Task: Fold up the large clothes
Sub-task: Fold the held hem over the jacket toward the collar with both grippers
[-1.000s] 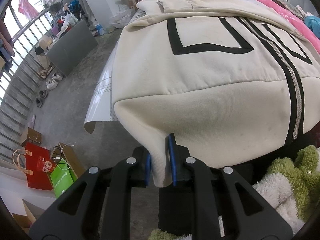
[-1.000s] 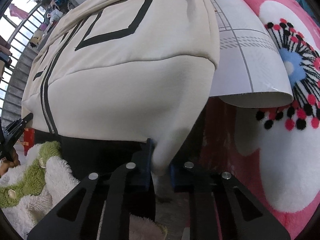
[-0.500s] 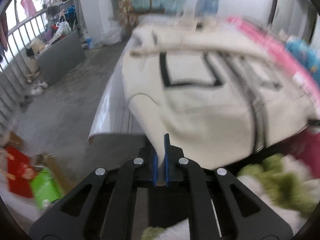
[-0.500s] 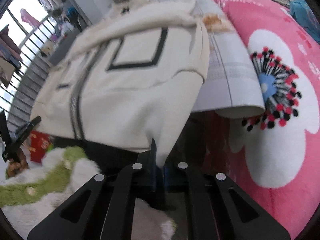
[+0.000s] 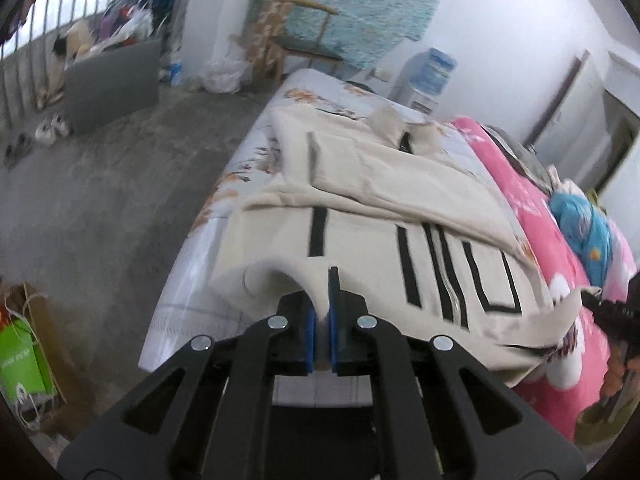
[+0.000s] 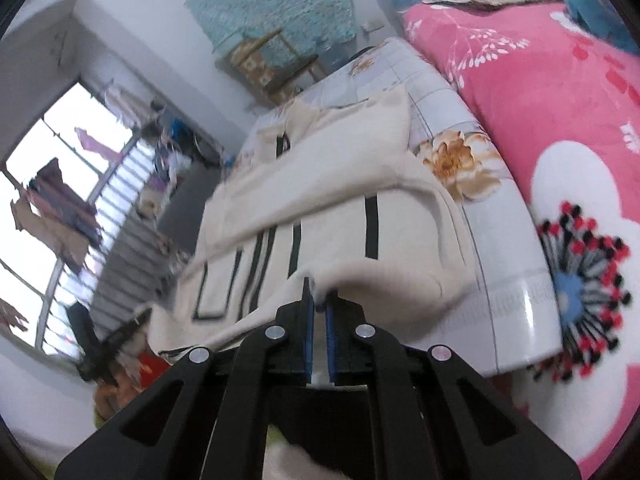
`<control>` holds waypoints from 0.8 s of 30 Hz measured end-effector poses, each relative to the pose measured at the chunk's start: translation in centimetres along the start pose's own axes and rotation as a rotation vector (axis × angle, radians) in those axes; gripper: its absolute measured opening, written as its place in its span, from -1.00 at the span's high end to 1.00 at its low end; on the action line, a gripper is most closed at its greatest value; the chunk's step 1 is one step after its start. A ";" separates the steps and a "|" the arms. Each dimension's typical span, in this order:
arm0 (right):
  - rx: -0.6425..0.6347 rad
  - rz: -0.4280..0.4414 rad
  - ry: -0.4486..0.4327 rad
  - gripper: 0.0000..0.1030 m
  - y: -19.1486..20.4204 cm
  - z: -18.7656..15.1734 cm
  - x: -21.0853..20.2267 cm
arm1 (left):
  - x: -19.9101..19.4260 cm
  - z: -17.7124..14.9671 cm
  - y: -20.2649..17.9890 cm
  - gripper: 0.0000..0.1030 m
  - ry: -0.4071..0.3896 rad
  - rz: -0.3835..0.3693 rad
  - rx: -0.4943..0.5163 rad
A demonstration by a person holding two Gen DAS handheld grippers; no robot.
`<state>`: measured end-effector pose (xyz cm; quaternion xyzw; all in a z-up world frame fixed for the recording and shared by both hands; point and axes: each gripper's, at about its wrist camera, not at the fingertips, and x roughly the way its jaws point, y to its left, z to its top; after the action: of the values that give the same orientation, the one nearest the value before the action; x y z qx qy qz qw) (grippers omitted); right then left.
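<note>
Cream zip-up jacket (image 5: 384, 208) with black stripes lies spread on the bed (image 5: 256, 160) (beside a pink floral blanket (image 6: 560, 120)). Left tongs (image 5: 322, 320) and right tongs (image 6: 316, 312) are each clamped tight on a lifted hem corner.

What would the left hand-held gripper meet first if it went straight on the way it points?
Probably the cream jacket itself: the left hand-held gripper is shut on its hem, and the jacket's striped front on the bed lies straight ahead. Depth is unclear.
</note>
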<state>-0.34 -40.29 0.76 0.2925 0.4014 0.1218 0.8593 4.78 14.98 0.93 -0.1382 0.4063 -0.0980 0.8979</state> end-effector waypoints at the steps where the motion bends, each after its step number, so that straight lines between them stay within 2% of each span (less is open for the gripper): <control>1: 0.018 0.004 -0.007 0.90 -0.2 0.7 0.7 | 0.6 0.6 0.4 0.90 0.007 -0.006 -0.021; 9: 0.133 0.019 -0.024 0.90 -2.1 3.9 4.6 | 4.5 3.4 0.8 0.90 0.048 0.027 -0.035; 14: 0.191 0.006 -0.023 0.90 -3.0 4.8 6.0 | 6.2 4.2 1.1 0.88 0.086 0.020 -0.047; 16: 0.217 0.005 -0.015 0.89 -3.4 5.1 6.9 | 6.8 4.5 1.6 0.82 0.101 0.007 -0.066; 19: 0.258 -0.010 -0.021 0.80 -4.2 5.4 7.6 | 7.4 4.9 3.2 0.67 0.109 -0.058 -0.134; 20: 0.269 -0.032 -0.038 0.66 -4.4 5.6 7.4 | 7.4 5.1 4.1 0.48 0.096 -0.062 -0.162; 21: 0.279 -0.054 -0.058 0.43 -4.6 5.8 7.2 | 7.1 5.2 4.5 0.33 0.081 -0.060 -0.172; 24: 0.283 -0.124 -0.119 0.25 -4.2 6.0 6.0 | 6.2 5.8 6.3 0.24 0.039 -0.052 -0.185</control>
<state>8.02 -43.46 -2.45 0.3920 0.3801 -0.0068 0.8378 13.62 20.08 -1.77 -0.2288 0.4274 -0.0862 0.8703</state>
